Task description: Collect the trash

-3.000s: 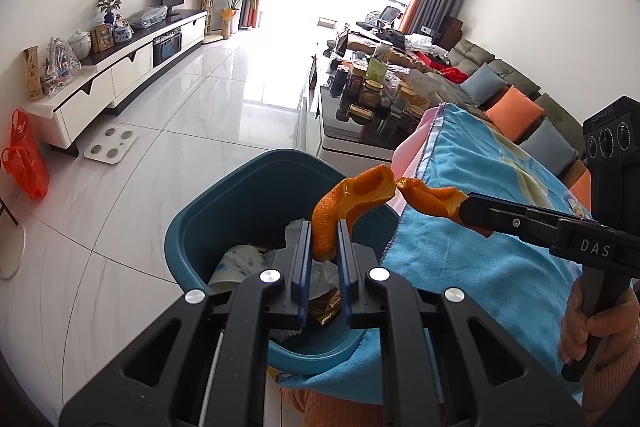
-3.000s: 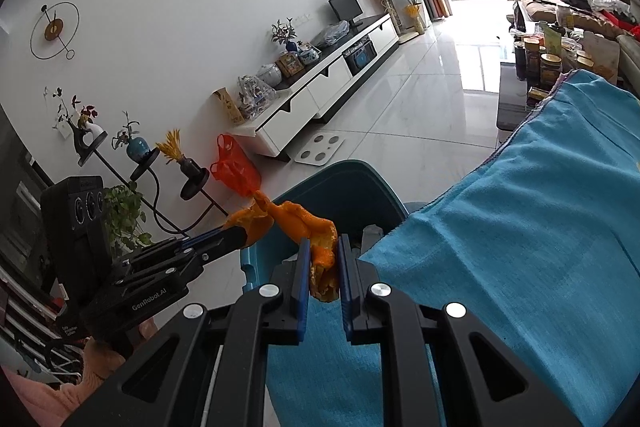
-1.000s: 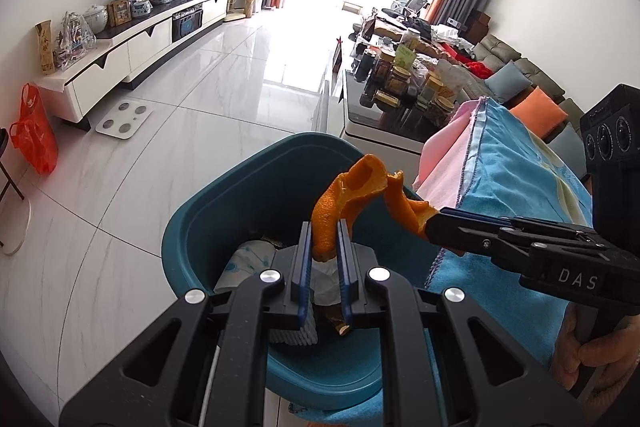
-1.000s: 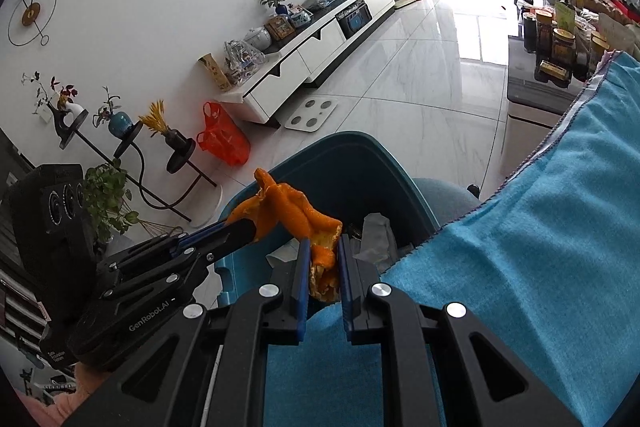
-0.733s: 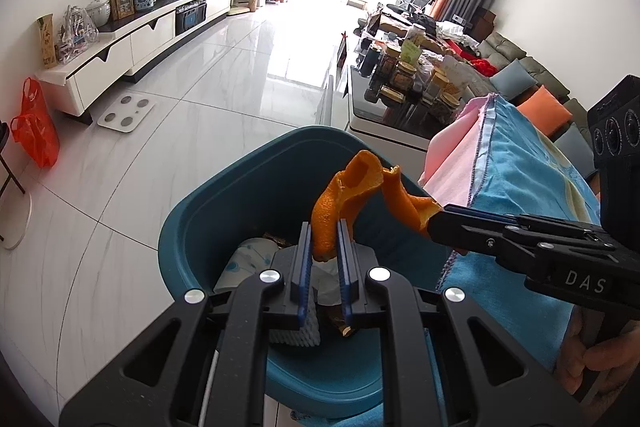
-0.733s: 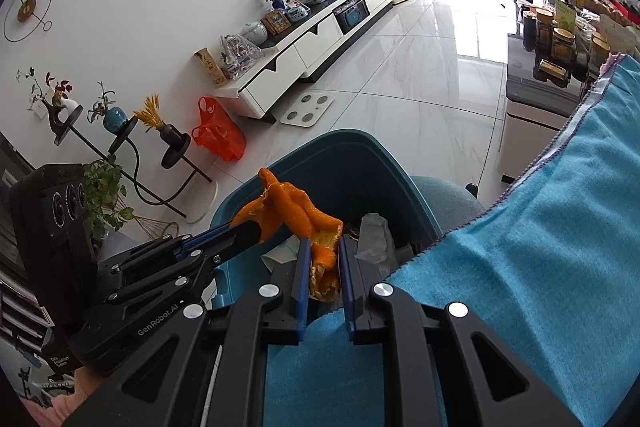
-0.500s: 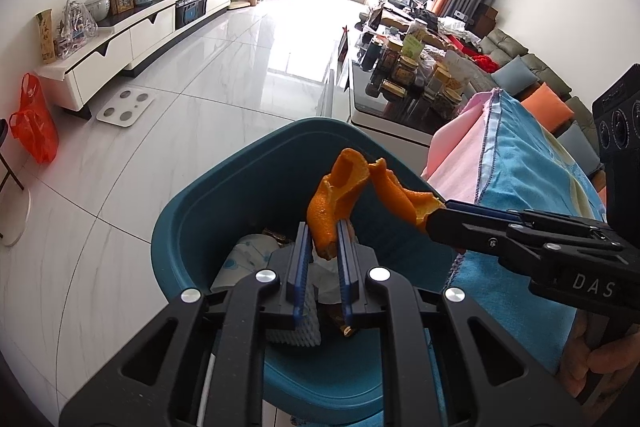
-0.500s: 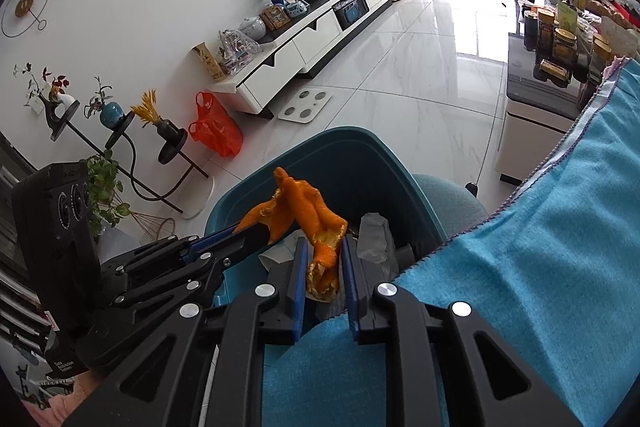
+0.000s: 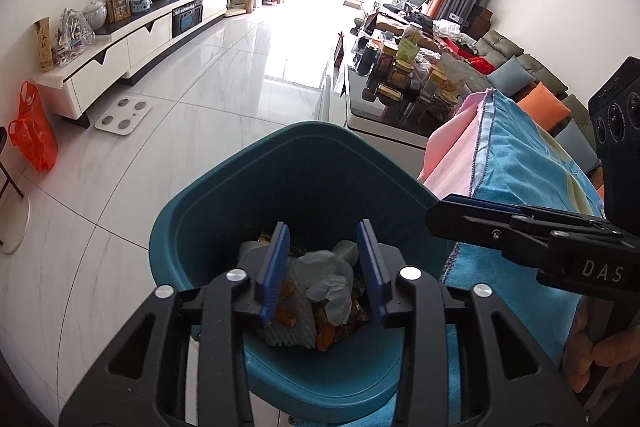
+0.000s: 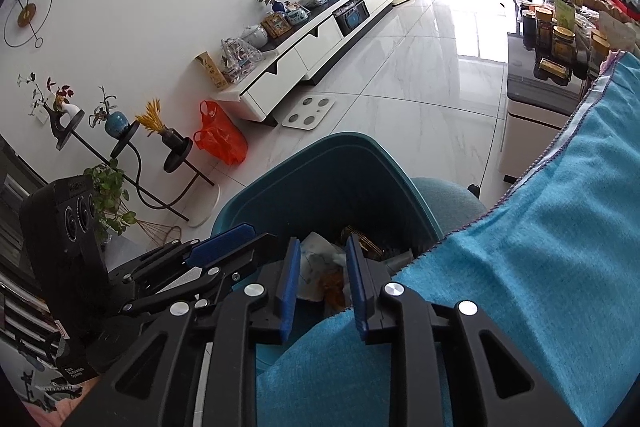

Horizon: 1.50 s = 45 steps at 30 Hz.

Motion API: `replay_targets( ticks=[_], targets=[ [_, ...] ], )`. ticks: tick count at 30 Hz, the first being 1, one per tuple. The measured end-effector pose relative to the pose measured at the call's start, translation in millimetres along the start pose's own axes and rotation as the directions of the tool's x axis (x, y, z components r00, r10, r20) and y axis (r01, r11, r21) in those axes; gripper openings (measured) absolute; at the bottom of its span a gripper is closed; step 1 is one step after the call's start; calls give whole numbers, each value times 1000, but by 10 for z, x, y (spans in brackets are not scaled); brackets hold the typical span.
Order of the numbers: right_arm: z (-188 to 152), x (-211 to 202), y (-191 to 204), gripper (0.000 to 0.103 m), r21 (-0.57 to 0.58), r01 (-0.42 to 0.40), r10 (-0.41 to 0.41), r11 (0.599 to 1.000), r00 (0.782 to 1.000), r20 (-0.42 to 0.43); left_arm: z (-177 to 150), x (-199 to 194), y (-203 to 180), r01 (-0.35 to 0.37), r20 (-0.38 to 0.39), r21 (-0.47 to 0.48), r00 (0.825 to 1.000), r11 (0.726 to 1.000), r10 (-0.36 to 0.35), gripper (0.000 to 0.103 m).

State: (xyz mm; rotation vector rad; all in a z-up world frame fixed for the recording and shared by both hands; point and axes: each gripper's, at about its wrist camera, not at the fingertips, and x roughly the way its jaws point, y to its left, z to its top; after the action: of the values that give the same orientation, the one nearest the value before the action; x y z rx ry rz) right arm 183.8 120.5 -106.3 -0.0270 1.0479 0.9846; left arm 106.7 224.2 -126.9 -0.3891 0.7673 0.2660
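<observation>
Between the blue pads of the left gripper (image 9: 323,265), whose fingers stand well apart and hold nothing, lies the heap of trash (image 9: 320,301) at the bottom of the teal bin (image 9: 308,163): crumpled white tissue, a white foam net, orange peel scraps (image 9: 325,337) and shiny wrapper pieces. The right gripper (image 10: 323,287) hangs over the near rim of the same bin, its fingers likewise parted and empty, framing tissue and orange bits inside. Each gripper shows in the other's view: the right one reaches in from the right side in the left wrist view, held by a hand (image 9: 596,351), its tips just over the bin's rim.

Just beside the bin, on its right, a blue towel (image 10: 520,267) with a pink underlayer drapes over the table edge. Beyond on the white tiled floor (image 9: 180,131) sit a bathroom scale (image 9: 123,110), an orange plastic bag (image 9: 34,127) and a white TV cabinet (image 9: 132,43). A low table crowded with jars (image 9: 404,75) stands farther back.
</observation>
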Motion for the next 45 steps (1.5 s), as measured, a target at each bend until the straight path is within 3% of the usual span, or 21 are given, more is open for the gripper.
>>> replay_targets(
  ticks=[8, 15, 21, 26, 32, 38, 42, 45],
  targets=[
    [-104, -227, -21, 37, -4, -7, 7, 1000, 998, 58, -49, -291, -47, -18, 79, 32, 997, 999, 15, 73],
    [-275, -556, -55, 58, -25, 10, -7, 1000, 991, 135, -163, -683, -112, -22, 172, 68, 985, 997, 10, 97],
    [-542, -959, -143, 75, -20, 55, -49, 998, 972, 231, -313, -1006, -251, -21, 242, 93, 970, 995, -2, 97],
    [-916, -1397, -205, 88, -12, 142, -130, 990, 932, 339, -477, -1245, -500, -4, 299, 127, 954, 992, -34, 97],
    [-1420, -1903, -255, 94, 41, 299, -285, 953, 847, 449, -679, -1397, -940, 18, 345, 195, 935, 981, -86, 97],
    [-1844, -2347, -408, 96, 142, 424, -433, 894, 738, 517, -761, -1495, -1409, 48, 393, 272, 906, 961, -157, 97],
    [-2077, -2610, -498, 96, 216, 496, -524, 841, 648, 553, -806, -1529, -1701, 75, 402, 313, 893, 947, -203, 97],
    [-2232, -2765, -541, 96, 272, 525, -576, 806, 594, 561, -869, -1551, -1932, 83, 415, 358, 878, 930, -238, 97]
  ],
)
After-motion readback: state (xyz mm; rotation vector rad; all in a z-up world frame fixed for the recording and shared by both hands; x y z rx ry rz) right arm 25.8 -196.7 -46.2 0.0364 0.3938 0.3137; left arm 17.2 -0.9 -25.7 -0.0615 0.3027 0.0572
